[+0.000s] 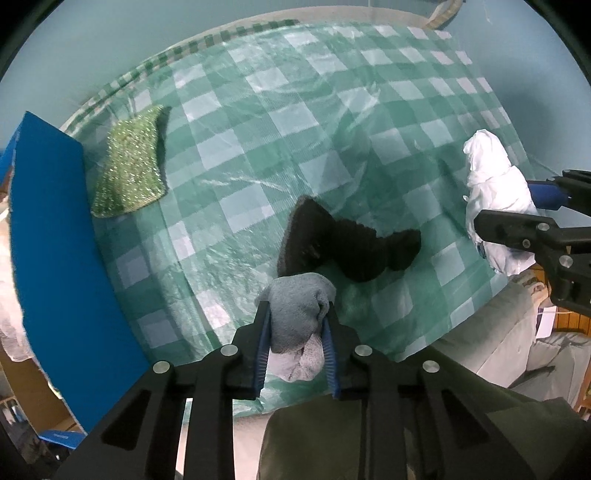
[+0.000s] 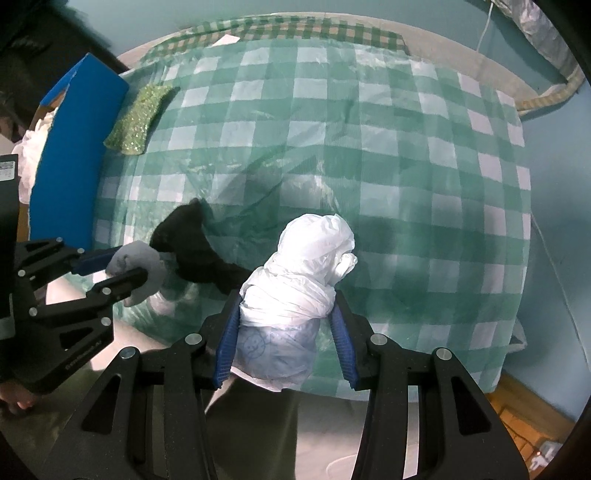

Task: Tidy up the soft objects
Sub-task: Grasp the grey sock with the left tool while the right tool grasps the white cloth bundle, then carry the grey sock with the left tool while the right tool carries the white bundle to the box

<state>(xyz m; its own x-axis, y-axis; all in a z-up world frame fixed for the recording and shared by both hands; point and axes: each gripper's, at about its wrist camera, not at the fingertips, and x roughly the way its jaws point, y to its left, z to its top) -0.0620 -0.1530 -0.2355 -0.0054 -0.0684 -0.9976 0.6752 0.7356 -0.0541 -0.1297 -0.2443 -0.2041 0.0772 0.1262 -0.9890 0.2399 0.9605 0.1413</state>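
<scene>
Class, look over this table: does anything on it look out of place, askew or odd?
Nothing is spilled or damaged. The black sock lies crumpled and twisted mid-table, and the green sponge sits askew against the blue box.

A green-and-white checked cloth [image 1: 295, 122] under clear plastic covers the table. A strip of darker checked fabric [image 2: 295, 31] shows at the cloth's far edge. A striped strap [image 2: 554, 94] curls beyond the cloth's far right corner. Wooden floor [image 2: 517, 402] shows below the cloth's near right corner.
</scene>
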